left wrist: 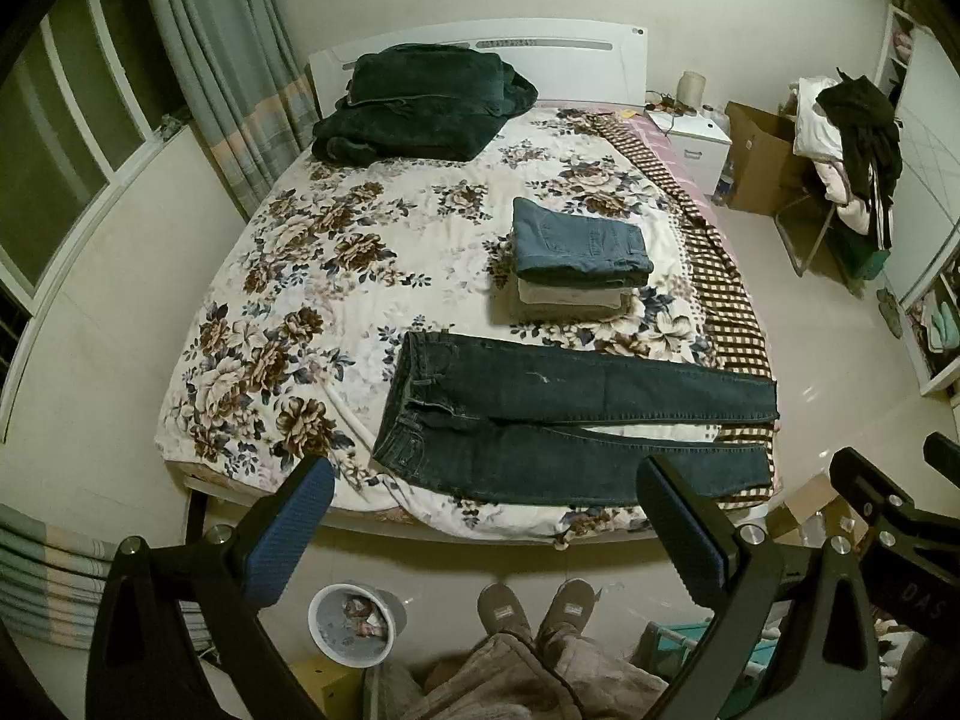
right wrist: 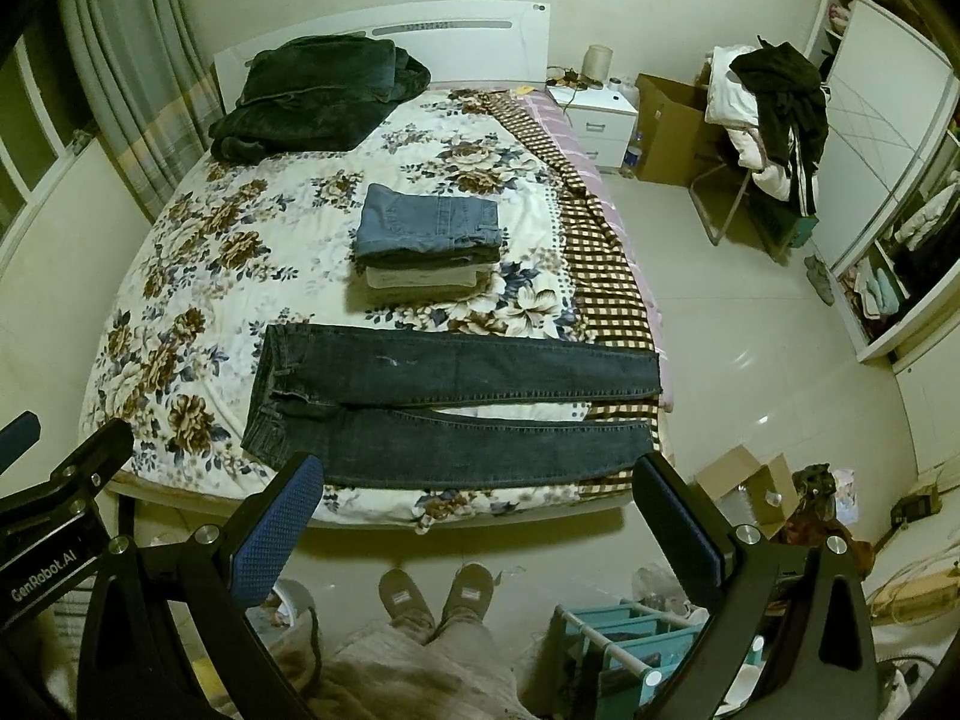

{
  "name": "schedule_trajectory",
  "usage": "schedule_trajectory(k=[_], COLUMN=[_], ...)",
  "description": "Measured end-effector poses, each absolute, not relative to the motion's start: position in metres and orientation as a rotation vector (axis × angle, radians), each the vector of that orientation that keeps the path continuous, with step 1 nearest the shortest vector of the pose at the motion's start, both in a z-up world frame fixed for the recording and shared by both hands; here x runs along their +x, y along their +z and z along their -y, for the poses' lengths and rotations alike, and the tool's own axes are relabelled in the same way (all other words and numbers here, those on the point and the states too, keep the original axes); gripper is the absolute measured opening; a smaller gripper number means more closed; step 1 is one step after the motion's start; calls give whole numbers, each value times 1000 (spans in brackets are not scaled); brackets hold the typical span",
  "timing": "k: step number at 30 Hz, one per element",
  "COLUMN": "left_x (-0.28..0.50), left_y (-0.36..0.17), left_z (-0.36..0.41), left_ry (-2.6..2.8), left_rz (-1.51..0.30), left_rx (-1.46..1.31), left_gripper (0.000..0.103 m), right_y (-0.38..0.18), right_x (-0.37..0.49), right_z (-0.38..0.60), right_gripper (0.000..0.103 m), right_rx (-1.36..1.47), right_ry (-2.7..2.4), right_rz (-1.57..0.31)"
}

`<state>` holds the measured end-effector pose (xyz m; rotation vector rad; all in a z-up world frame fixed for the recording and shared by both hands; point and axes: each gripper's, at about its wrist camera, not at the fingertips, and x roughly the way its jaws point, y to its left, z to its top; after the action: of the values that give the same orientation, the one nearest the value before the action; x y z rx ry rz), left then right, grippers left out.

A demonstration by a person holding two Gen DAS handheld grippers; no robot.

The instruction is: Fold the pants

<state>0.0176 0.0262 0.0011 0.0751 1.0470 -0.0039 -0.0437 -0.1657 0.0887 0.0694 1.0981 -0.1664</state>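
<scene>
Dark blue jeans (left wrist: 540, 414) lie flat and unfolded across the near end of the floral bed (left wrist: 312, 276), waistband to the left, both legs stretched right to the bed's edge. They also show in the right wrist view (right wrist: 432, 408). My left gripper (left wrist: 480, 522) is open and empty, held high above the bed's near edge. My right gripper (right wrist: 474, 516) is open and empty, at a similar height, just right of the left one. Neither touches the jeans.
A stack of folded pants (left wrist: 576, 264) sits mid-bed behind the jeans. A dark folded blanket (left wrist: 414, 108) lies by the headboard. A waste bin (left wrist: 354, 624), my slippers (left wrist: 534, 606), cardboard boxes (right wrist: 750, 486) and a blue rack (right wrist: 624, 648) are on the floor.
</scene>
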Motion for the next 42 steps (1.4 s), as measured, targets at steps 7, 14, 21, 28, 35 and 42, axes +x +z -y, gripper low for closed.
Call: schedule_trajectory(k=[7, 14, 21, 28, 35, 42], left_x=[15, 17, 21, 21, 25, 25], left_y=[1, 12, 17, 21, 27, 26], left_z=[-22, -21, -24, -22, -24, -25], left_ry=[-3, -2, -3, -2, -4, 13], left_rz=[-1045, -1044, -1040, -1034, -1033, -1001], left_rx=[79, 80, 78, 78, 77, 91], left_gripper=[103, 103, 103, 103, 103, 103], right_y=[87, 92, 96, 98, 103, 108], right_x=[-41, -37, -36, -35, -32, -27], right_z=[165, 164, 163, 162, 161, 162], right_gripper=[103, 103, 103, 103, 103, 103], right_rx=[69, 67, 66, 64, 67, 69], right_ry=[-166, -162, -162, -163, -156, -152], right_rz=[-1096, -1096, -1093, -1089, -1087, -1084])
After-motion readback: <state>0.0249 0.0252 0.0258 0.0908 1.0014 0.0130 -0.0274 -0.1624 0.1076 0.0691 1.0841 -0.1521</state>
